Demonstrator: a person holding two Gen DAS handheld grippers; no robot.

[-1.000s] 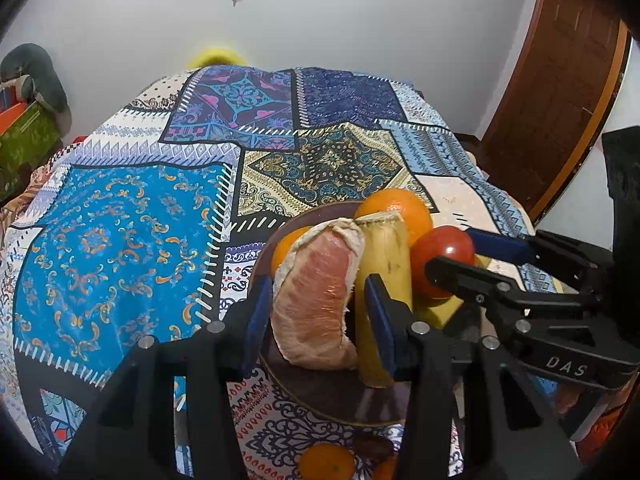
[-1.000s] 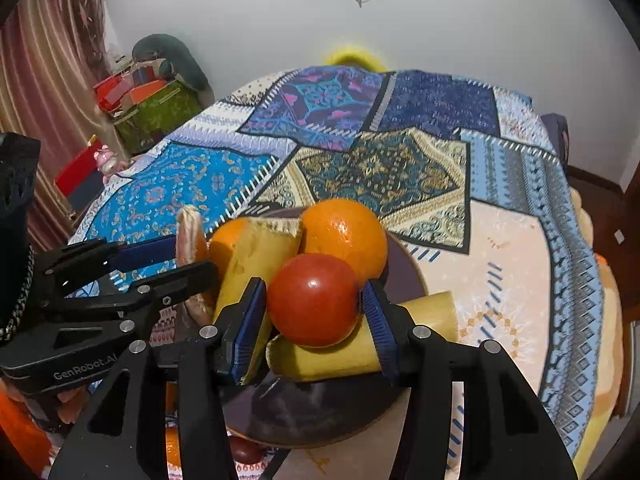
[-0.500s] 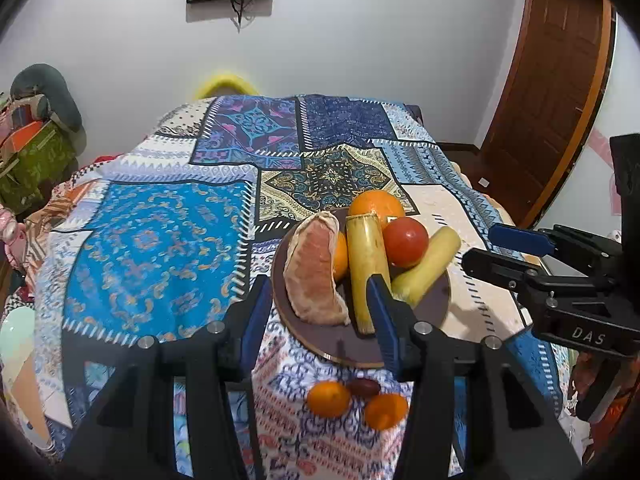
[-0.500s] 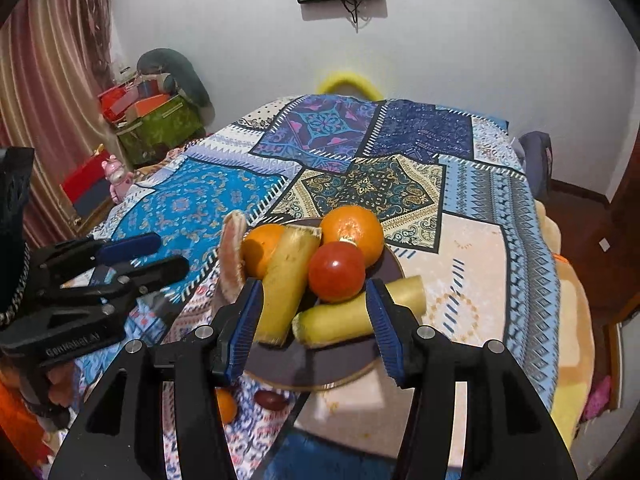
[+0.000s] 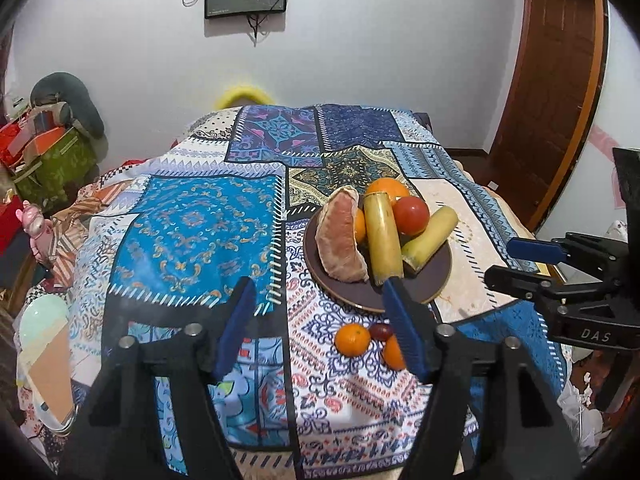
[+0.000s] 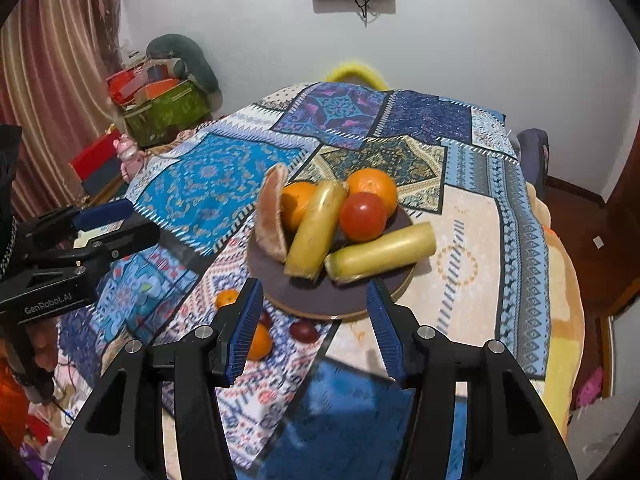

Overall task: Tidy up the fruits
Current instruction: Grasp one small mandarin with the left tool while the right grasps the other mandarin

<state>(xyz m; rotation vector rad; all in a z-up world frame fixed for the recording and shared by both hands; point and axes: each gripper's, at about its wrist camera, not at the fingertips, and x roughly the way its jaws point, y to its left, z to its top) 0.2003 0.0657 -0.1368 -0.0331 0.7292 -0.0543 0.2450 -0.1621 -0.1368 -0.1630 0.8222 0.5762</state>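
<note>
A dark round plate (image 5: 360,300) sits on the patchwork cloth. It carries a pomelo segment (image 5: 340,236), two peeled banana pieces (image 5: 382,240), a red tomato (image 5: 410,216) and oranges (image 5: 386,190). My left gripper (image 5: 318,284) hovers back from the plate's near rim; its jaws are opening with nothing between them. My right gripper (image 6: 313,284) stands open and empty just short of the same plate (image 6: 360,312), facing the tomato (image 6: 363,216) and bananas (image 6: 380,254). Each gripper shows at the side of the other's view: the right one (image 5: 500,259) and the left one (image 6: 142,219).
Two small oranges (image 5: 352,340) and a dark red fruit (image 5: 380,332) lie on the cloth in front of the plate. The cloth-covered surface (image 5: 192,232) stretches far to the left and back. A wooden door (image 5: 556,92) stands right; boxes (image 6: 160,108) are piled at the left wall.
Both grippers have drawn back and up from the plate. The pomelo segment and the tomato, earlier between the jaws, now lie free on the plate. The left jaws stand wider.
</note>
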